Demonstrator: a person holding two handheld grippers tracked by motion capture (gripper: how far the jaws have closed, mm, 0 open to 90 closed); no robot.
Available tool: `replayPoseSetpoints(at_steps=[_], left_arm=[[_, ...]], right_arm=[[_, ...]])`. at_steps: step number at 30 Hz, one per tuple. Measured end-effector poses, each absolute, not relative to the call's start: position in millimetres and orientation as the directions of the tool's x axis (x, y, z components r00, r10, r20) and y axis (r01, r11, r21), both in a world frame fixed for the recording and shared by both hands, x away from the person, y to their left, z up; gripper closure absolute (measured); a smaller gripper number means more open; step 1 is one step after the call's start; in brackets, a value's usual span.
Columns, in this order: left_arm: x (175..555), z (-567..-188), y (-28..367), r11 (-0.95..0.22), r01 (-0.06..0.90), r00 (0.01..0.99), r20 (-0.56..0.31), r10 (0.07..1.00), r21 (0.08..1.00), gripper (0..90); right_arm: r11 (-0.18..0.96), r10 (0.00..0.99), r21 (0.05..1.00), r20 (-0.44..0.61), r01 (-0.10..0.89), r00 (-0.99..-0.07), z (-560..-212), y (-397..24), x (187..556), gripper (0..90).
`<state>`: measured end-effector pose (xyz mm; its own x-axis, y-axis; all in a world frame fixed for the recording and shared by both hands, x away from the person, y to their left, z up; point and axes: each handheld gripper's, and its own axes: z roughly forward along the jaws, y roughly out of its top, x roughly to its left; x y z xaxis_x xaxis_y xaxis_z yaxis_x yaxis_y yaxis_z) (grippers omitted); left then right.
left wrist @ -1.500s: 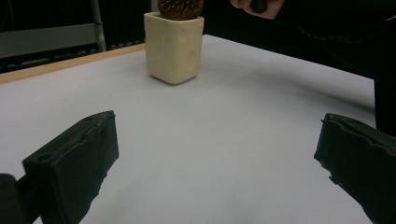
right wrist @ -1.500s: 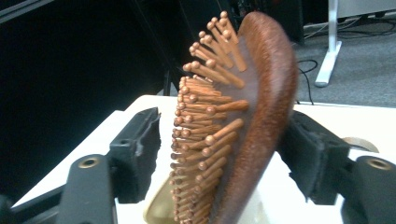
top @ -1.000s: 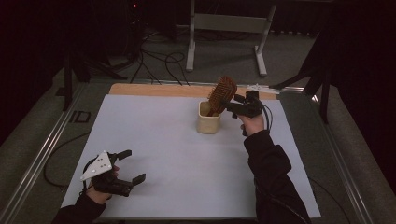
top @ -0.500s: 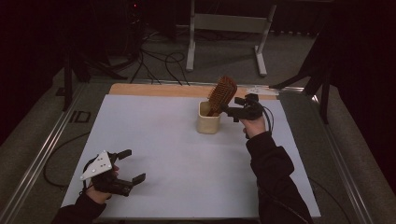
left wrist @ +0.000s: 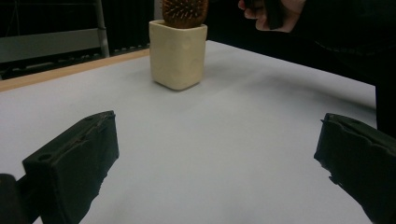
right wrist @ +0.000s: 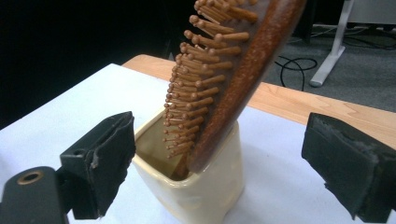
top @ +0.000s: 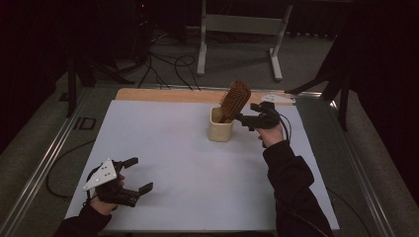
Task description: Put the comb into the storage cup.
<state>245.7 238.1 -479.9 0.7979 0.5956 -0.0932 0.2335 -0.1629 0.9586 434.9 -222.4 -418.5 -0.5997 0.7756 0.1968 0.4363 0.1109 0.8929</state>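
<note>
Near the worktop's (top: 163,143) far edge, the hairbrush (top: 234,100) stands handle-down in the cream cup (top: 220,129), its handle hidden inside. The right tool (top: 245,118), jaws just opened wide, seemingly brackets it untouched. The left tool (top: 136,174) rests open, empty.

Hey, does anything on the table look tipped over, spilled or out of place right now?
Nothing spilled or toppled. The wooden hairbrush stands handle-down in the cream cup, leaning against its rim, and the cup sits upright.
</note>
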Motion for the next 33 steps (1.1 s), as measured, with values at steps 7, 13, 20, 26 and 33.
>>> replayPoseSetpoints(at_steps=[7,13,20,26,33], left_arm=[[245,-480,239,-0.161,0.231,0.797,-0.092,0.597,0.960,0.1],[245,-480,239,-0.164,0.230,0.797,-0.089,0.597,0.959,0.1],[245,-479,239,-0.163,0.229,0.796,-0.088,0.599,0.960,0.0],[244,-479,239,-0.165,0.228,0.795,-0.086,0.600,0.960,0.0],[244,-479,239,-0.161,0.230,0.796,-0.090,0.599,0.960,0.0]], right_arm=[[0.138,0.775,0.893,0.172,0.429,-0.608,-417,-223,431,9.8],[0.157,0.768,0.893,0.159,0.423,-0.620,-415,-223,426,9.8],[0.162,0.762,0.894,0.156,0.418,-0.628,-418,-227,415,9.8],[0.164,0.759,0.895,0.155,0.416,-0.632,-423,-230,405,9.8],[0.181,0.750,0.894,0.145,0.410,-0.646,-429,-231,393,9.8]])
